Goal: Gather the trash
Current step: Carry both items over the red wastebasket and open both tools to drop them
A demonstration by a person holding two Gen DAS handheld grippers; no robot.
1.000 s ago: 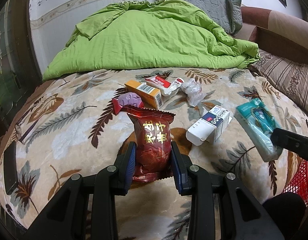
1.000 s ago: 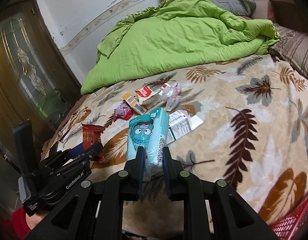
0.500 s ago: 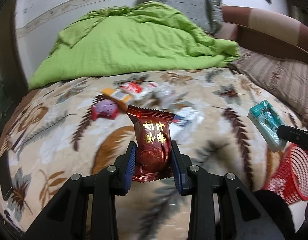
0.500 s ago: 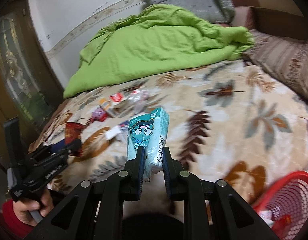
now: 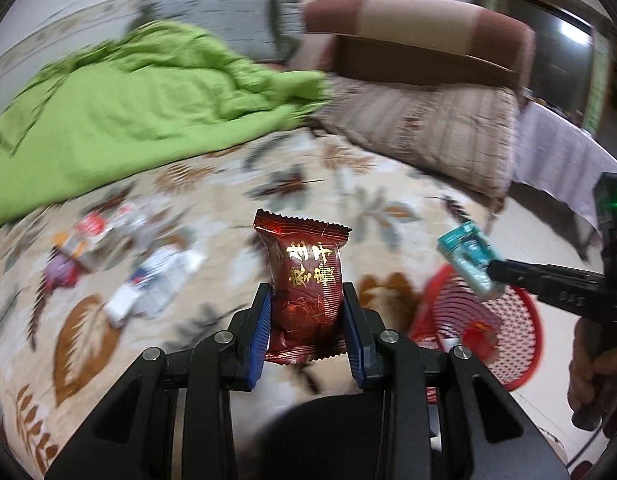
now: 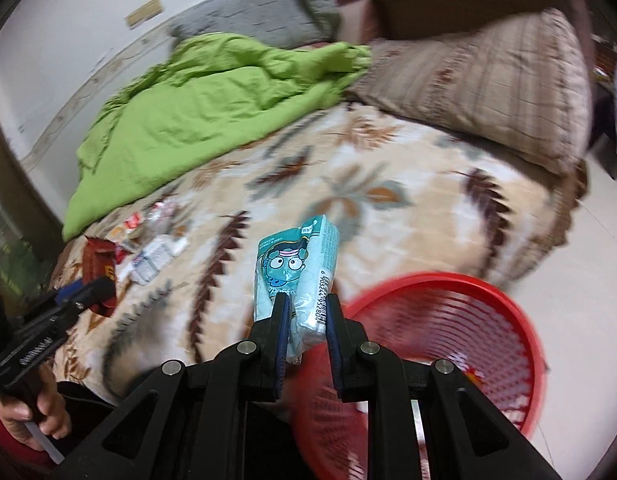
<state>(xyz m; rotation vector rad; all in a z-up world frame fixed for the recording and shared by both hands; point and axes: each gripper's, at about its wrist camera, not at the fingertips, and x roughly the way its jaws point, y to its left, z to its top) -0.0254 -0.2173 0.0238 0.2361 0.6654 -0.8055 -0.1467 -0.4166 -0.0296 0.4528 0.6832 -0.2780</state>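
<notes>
The left gripper point(image 5: 307, 304) was clamped on an upright dark red foil snack packet with gold lettering point(image 5: 304, 277), held above the near edge of the leaf-patterned beige blanket point(image 5: 348, 200). The right gripper point(image 6: 307, 314) was clamped on a teal plastic tissue pack with a cartoon face point(image 6: 297, 276), held over the rim of the round red mesh plastic basket point(image 6: 448, 320) that stood on the floor beside the bed's near corner. More wrappers and a white carton point(image 5: 148, 284) lay blurred toward the blanket's left side, near the crumpled green quilt point(image 5: 128, 112).
</notes>
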